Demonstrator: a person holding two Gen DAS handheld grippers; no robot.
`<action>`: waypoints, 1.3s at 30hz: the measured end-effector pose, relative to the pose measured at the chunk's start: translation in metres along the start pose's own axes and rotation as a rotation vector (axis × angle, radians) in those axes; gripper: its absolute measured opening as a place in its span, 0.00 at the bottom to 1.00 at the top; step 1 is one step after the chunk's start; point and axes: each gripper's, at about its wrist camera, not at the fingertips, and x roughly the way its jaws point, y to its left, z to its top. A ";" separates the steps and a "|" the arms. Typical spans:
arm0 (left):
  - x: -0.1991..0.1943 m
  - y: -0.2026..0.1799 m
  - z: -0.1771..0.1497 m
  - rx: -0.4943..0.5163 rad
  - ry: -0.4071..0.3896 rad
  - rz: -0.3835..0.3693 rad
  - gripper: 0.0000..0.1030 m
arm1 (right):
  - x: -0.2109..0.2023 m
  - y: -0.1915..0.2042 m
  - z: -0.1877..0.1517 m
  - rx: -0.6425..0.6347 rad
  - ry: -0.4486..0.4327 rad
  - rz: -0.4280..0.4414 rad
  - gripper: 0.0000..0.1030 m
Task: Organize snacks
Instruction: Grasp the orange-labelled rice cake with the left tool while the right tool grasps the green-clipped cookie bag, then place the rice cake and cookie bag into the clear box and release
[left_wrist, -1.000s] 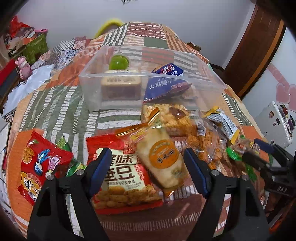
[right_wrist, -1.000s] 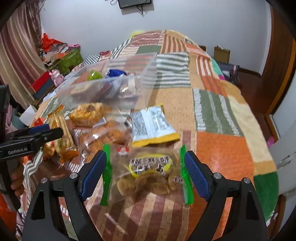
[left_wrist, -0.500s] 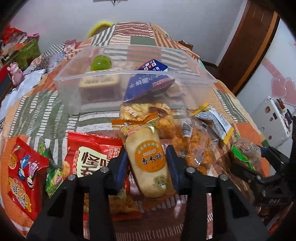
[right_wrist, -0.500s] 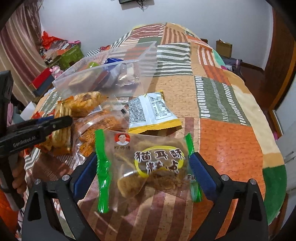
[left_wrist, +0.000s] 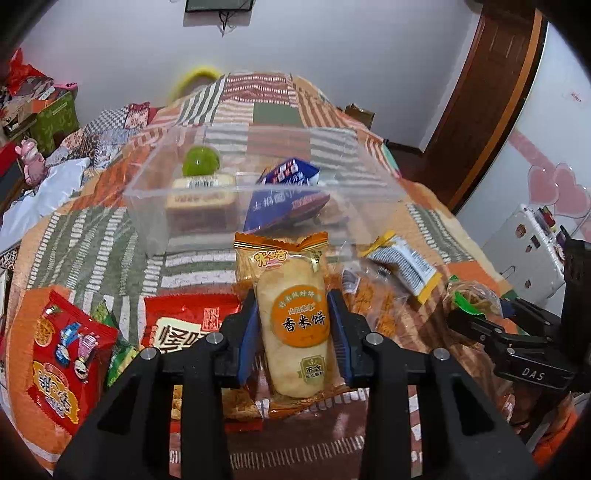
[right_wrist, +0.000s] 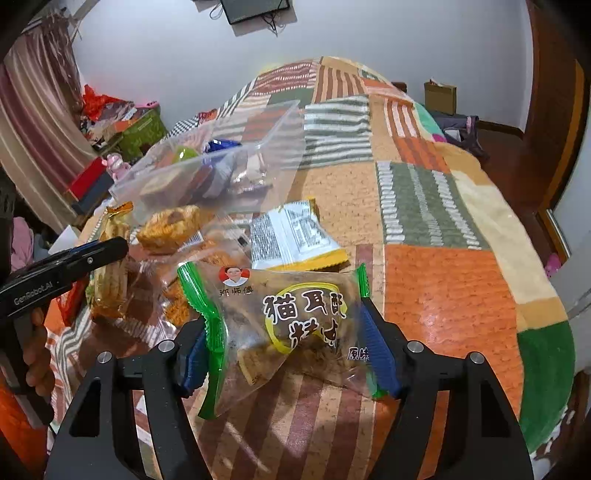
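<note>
My left gripper (left_wrist: 293, 332) is shut on an orange rice cracker pack (left_wrist: 295, 325) and holds it up in front of the clear plastic box (left_wrist: 147, 221). The box holds a green ball (left_wrist: 200, 161), a brown cake pack (left_wrist: 199, 199) and a blue pack (left_wrist: 284, 199). My right gripper (right_wrist: 288, 347) is shut on a clear green-edged snack bag (right_wrist: 288, 325) and holds it above the bedspread. The left gripper with its pack also shows in the right wrist view (right_wrist: 74, 258), at the left. The clear box (right_wrist: 280, 162) lies behind it.
Loose snacks lie on the patchwork bedspread (right_wrist: 443, 280): two red bags (left_wrist: 62, 354) (left_wrist: 184, 325), a white-and-yellow pack (right_wrist: 291, 236) and clear bags of fried snacks (right_wrist: 170, 229). Boxes and clutter stand at the left (right_wrist: 136, 125). A wooden door (left_wrist: 480, 110) is at the right.
My left gripper closed on the rice cracker pack and lifted it. My right gripper closed on the green-edged bag and raised it off the bedspread.
</note>
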 end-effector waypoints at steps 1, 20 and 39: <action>-0.003 0.000 0.001 0.000 -0.008 0.000 0.35 | -0.002 0.000 0.002 0.000 -0.008 0.000 0.66; -0.035 0.016 0.063 -0.015 -0.173 0.021 0.35 | -0.032 0.042 0.080 -0.088 -0.221 0.050 0.66; 0.024 0.034 0.123 -0.007 -0.178 0.044 0.35 | 0.037 0.064 0.138 -0.113 -0.187 0.115 0.66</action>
